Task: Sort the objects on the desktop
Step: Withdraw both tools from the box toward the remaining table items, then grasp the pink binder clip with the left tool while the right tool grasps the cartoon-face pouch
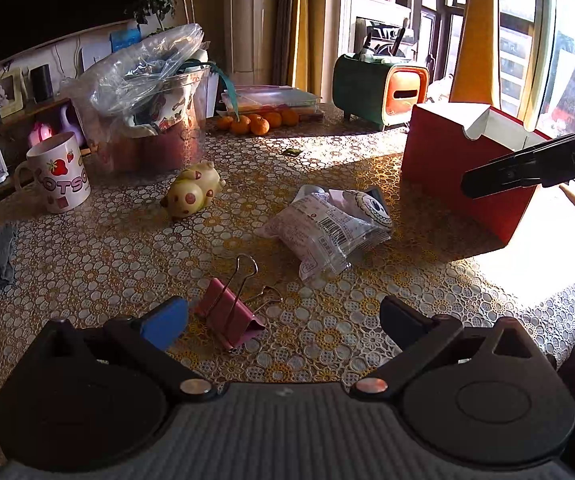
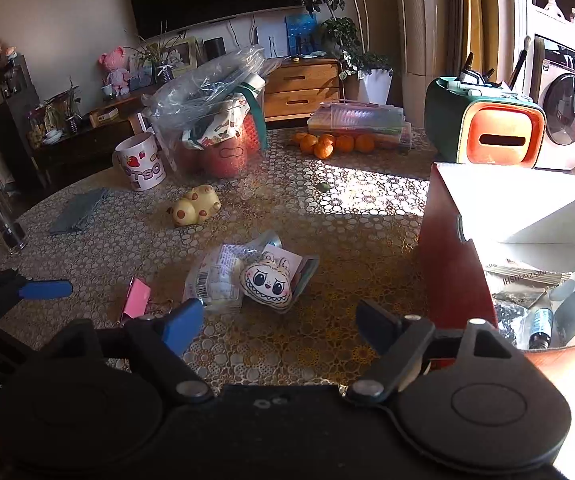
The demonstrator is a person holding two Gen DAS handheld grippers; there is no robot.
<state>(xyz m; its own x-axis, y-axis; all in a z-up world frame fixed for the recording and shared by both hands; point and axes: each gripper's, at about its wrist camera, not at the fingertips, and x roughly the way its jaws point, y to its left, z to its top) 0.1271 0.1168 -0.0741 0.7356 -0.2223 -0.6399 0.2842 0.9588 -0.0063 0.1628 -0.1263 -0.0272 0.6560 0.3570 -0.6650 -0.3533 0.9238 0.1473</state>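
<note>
Between the spread fingers of our left gripper [image 1: 283,320], nearer the blue-padded one, lies the pink binder clip [image 1: 229,316] on the lace-patterned tablecloth [image 1: 107,248], its wire handles pointing away from us; nothing is gripped. Farther ahead we see the clear snack packet [image 1: 323,236], with the toothy rabbit plush [image 1: 371,208] resting against its far side. Ahead to the left lies the spotted yellow toy [image 1: 191,194], and beyond it stands the strawberry mug [image 1: 61,172]. Our right gripper [image 2: 279,328] also has its fingers wide apart, empty above the cloth. Just to its right stands the red box [image 2: 447,264], open on top, with sachets and a small bottle [image 2: 541,326] inside.
</note>
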